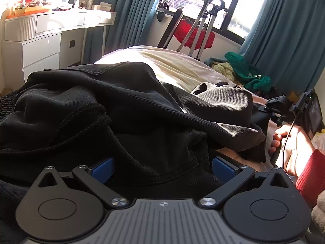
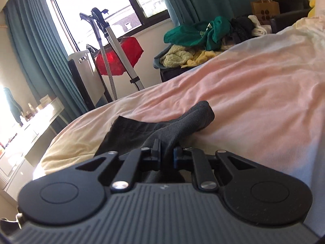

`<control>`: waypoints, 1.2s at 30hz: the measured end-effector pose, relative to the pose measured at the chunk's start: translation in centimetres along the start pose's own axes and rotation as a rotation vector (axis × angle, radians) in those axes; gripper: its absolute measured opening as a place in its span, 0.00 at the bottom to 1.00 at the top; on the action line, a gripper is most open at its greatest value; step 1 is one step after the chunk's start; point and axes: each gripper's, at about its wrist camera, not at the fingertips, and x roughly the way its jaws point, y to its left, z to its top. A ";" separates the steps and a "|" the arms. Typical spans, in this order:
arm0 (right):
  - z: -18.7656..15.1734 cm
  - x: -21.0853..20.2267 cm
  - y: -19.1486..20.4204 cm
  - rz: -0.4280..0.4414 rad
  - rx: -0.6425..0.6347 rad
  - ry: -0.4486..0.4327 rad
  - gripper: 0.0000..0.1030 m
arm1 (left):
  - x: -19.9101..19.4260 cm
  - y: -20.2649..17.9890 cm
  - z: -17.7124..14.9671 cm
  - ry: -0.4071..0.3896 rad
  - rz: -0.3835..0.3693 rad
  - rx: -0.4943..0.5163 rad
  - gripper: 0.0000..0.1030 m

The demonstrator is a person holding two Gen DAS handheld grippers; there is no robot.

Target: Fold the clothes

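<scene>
A black garment (image 1: 126, 109) lies bunched on the bed (image 1: 182, 67), filling most of the left wrist view. My left gripper (image 1: 162, 168) stands open, its blue pads (image 1: 102, 171) wide apart with a fold of the garment lying between them. In the right wrist view my right gripper (image 2: 167, 152) is shut on a dark grey edge of the garment (image 2: 182, 122), which rises in a ridge off the pink-white sheet (image 2: 254, 101). The right gripper (image 1: 294, 109) also shows at the far right of the left wrist view, held by a hand (image 1: 292, 142) in a red sleeve.
A pile of green, yellow and dark clothes (image 2: 203, 38) sits beyond the bed's far side. A stand with a red cloth (image 2: 119, 57) is by the window. White drawers (image 1: 36, 46) stand at the left. Teal curtains (image 1: 288, 30) hang around.
</scene>
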 end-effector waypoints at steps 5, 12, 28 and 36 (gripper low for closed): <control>5.2 -3.3 -3.1 -0.134 0.013 -0.118 0.12 | -0.8 -0.9 -0.7 0.002 0.018 0.065 1.00; 11.7 -10.2 -13.5 -0.353 0.035 -0.244 0.12 | -2.6 -2.0 -1.0 -0.026 0.001 0.088 1.00; -0.1 -13.9 -27.8 -0.214 0.654 -0.064 0.17 | -1.9 -3.3 -2.2 0.006 0.024 0.100 1.00; 0.2 -11.1 -29.1 -0.112 0.673 -0.098 0.43 | -1.2 -4.1 -3.2 0.027 0.015 0.111 1.00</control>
